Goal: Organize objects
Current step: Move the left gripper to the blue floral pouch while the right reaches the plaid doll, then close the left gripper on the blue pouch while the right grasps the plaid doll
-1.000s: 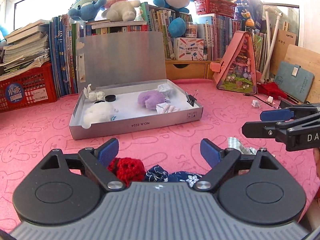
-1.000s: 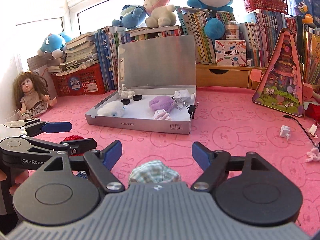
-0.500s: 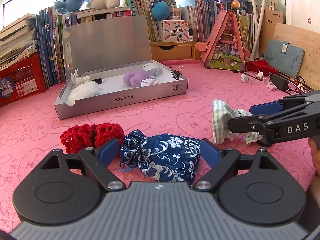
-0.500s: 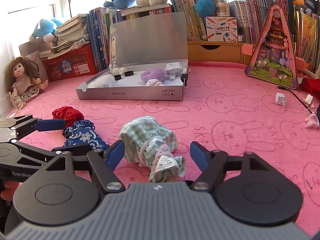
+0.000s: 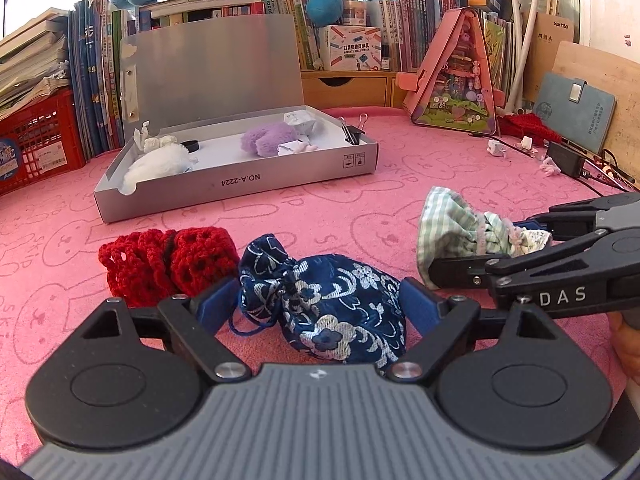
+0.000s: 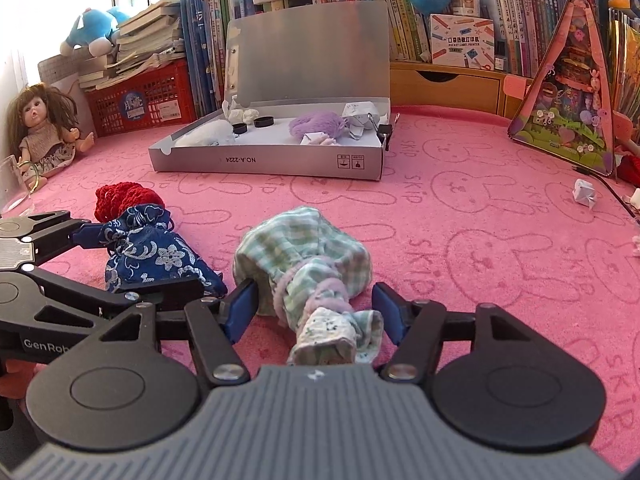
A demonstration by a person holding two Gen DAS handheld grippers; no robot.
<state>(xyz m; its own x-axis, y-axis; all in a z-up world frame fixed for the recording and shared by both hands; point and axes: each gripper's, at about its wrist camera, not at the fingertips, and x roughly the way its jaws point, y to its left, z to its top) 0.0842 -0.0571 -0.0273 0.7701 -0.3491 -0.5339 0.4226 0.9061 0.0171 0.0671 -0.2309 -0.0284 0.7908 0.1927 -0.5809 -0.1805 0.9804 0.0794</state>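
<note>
Left gripper (image 5: 320, 306): jaws spread wide, straddling the navy floral drawstring pouch (image 5: 324, 306), which lies on the pink rabbit-print cloth (image 5: 360, 208). Whether the pads touch the fabric cannot be told; the pouch is not squeezed.

Right gripper (image 6: 314, 312): jaws spread wide on either side of the green checked drawstring pouch (image 6: 304, 268), tied neck toward the camera. The pouch rests on the cloth and is not clamped.

The two pouches lie side by side near the front edge, navy to the left, checked to the right. A red crocheted pouch (image 5: 164, 260) sits just left of and behind the navy one, touching it.

Farther back stands an open grey cardboard box (image 5: 240, 184), lid upright. Inside: a white fluffy item (image 5: 156, 166) at left, a purple fluffy item (image 5: 268, 140) right of centre, a black binder clip (image 5: 354, 132) on the right wall.

A doll (image 6: 44, 128) sits at far left, against a red crate (image 6: 148, 100).
</note>
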